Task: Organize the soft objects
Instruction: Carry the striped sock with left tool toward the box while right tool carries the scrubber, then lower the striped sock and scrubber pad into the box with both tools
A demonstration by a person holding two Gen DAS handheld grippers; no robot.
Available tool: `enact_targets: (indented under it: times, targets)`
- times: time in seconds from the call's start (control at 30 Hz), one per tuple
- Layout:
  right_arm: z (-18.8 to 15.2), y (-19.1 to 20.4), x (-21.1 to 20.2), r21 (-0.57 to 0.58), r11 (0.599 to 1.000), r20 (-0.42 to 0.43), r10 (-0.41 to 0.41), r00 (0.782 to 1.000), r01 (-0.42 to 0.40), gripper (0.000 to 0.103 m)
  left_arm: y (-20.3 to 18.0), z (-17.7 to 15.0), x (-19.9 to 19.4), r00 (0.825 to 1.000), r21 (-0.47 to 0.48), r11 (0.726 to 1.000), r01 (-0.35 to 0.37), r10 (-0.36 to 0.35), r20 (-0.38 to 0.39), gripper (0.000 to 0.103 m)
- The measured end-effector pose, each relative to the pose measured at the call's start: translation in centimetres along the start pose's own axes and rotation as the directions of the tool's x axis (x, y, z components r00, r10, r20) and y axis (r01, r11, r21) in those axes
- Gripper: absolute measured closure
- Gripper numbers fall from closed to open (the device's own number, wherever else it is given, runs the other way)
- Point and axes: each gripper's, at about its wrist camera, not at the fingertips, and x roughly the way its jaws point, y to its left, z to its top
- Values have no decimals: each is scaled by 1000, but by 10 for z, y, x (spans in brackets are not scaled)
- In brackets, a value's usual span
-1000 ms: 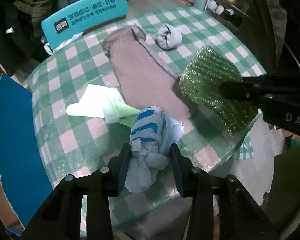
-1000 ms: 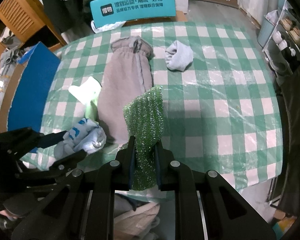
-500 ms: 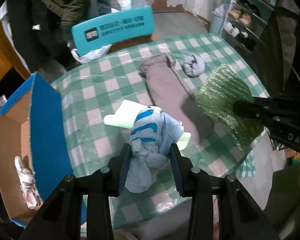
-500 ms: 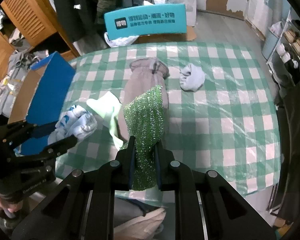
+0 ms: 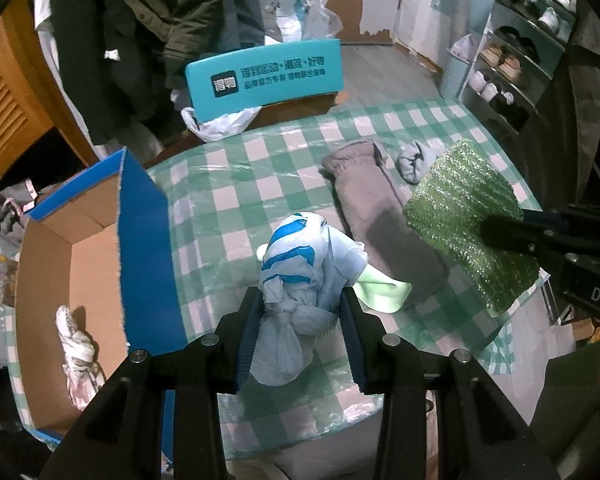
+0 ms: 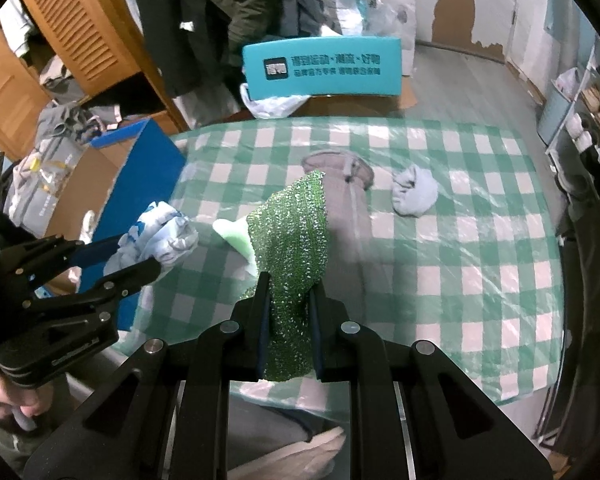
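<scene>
Soft objects are split between both grippers and the checked table (image 6: 460, 240). The left gripper (image 5: 300, 312) is clenched on a knotted blue-and-white cloth bundle (image 5: 300, 268), held above the table's near edge, just right of the blue cardboard box (image 5: 140, 220). The right gripper (image 6: 288, 308) is pinching a sparkly green cloth (image 6: 292, 232) that hangs over the near middle of the table.

On the table lie a long grey garment (image 5: 376, 204), a pale green cloth (image 5: 384, 288) near its near end, and a small grey sock ball (image 6: 414, 196) further right. One white knotted item (image 5: 76, 344) sits inside the box.

The step in hand looks like carrying the bundle left into the box. To do it well, I would clear the box's upright blue wall fully before lowering — the bundle's loose tail hangs below the fingertips and could snag on the rim. Release only once the bundle is well inside, beside the white item, not on the edge. Keep the green cloth pinched and apart from the left gripper — the two are near and could tangle.
</scene>
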Motion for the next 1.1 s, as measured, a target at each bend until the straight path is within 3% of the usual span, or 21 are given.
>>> enact_targets:
  times: [1.1]
  targets:
    - [37,100,3,-140,986,22,95,995,-91,88,85,-10,-45,994,-143,988,-60,72,82,63]
